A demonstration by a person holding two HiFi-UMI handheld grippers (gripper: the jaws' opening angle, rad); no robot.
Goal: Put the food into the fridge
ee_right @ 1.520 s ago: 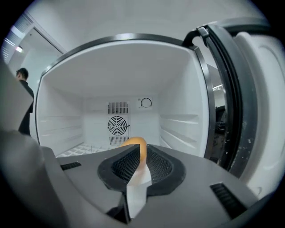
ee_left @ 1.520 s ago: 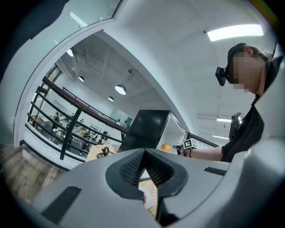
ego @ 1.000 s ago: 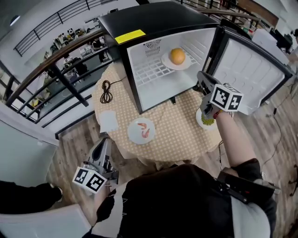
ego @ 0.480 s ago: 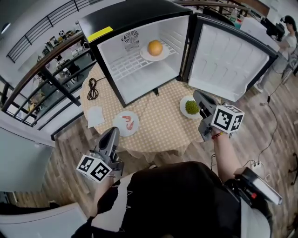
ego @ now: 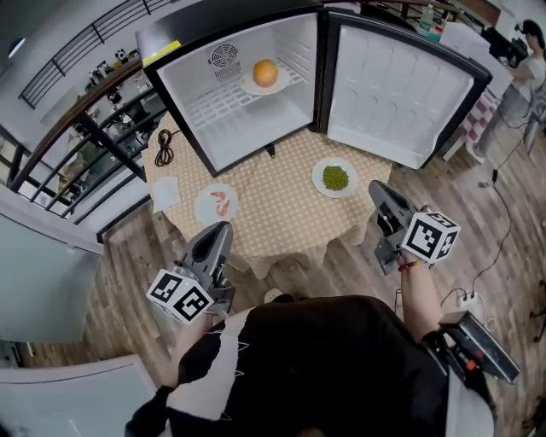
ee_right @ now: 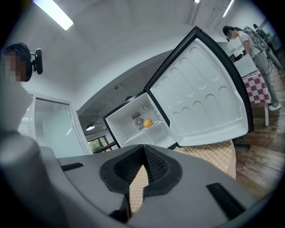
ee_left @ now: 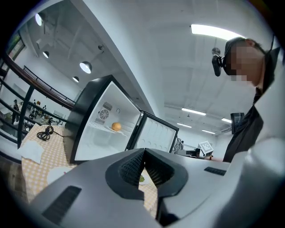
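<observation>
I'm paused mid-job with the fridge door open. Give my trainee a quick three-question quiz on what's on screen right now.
1. True or false: the round orange fruit sits on a white plate on the wire shelf inside the open black mini fridge.
2. How many plates of food are out on the yellow checked tablecloth? A) one B) two C) three
3. Fill in: the fingers of the left gripper and the right gripper are ___, holding nothing.
Key: 1 true. 2 B: the white plate of green food and the white plate of reddish food. 3 shut.
</observation>
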